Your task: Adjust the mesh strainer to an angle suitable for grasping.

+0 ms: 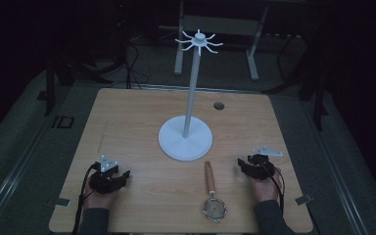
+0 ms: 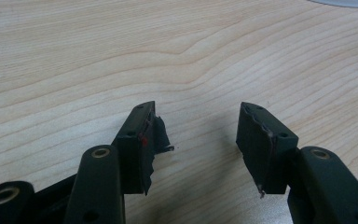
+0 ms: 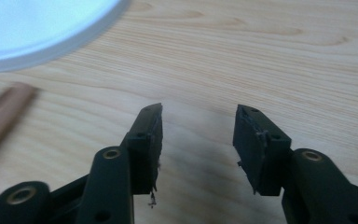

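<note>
Wooden table (image 1: 127, 122) lies bare around both parted claws.

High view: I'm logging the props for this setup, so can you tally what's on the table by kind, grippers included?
White stand with hooked top: 1
Wooden-handled strainer: 1
Hand-held grippers, left gripper and right gripper, jaws open: 2
Total: 4
</note>
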Action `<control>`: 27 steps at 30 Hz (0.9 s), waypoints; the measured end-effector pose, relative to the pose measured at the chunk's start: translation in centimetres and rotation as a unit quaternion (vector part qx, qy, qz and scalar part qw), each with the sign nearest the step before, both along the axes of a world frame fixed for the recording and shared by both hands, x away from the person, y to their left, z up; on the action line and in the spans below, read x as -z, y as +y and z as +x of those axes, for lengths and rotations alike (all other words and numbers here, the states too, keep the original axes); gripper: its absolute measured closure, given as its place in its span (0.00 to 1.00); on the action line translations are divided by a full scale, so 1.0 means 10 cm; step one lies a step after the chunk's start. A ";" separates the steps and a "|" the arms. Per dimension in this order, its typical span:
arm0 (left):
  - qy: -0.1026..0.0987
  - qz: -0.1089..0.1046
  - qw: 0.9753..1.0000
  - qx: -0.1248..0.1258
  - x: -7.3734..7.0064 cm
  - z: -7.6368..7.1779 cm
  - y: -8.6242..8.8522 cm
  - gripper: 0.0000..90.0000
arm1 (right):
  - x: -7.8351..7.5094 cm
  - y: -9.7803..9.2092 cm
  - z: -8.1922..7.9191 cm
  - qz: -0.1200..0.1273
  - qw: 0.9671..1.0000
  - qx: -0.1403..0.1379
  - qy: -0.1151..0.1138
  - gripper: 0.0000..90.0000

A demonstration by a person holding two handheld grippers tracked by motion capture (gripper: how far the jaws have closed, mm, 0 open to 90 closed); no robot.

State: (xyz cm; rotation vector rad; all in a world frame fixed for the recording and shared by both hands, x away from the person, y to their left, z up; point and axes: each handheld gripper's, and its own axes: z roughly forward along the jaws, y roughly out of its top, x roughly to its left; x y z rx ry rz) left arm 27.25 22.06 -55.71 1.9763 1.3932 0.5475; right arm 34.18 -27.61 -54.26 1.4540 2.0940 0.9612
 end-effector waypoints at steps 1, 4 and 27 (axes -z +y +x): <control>-0.001 0.001 1.000 0.000 0.00 0.00 -0.01 0.53 | -0.05 0.04 -0.05 -0.003 1.000 -0.010 -0.002 0.60; -0.001 0.003 1.000 0.003 0.00 0.00 -0.02 0.53 | -0.10 0.08 -0.10 -0.008 1.000 -0.020 -0.003 0.62; -0.003 0.001 1.000 0.002 -0.01 -0.01 0.00 0.53 | -0.30 0.60 -0.41 -0.013 0.996 -0.086 0.029 0.68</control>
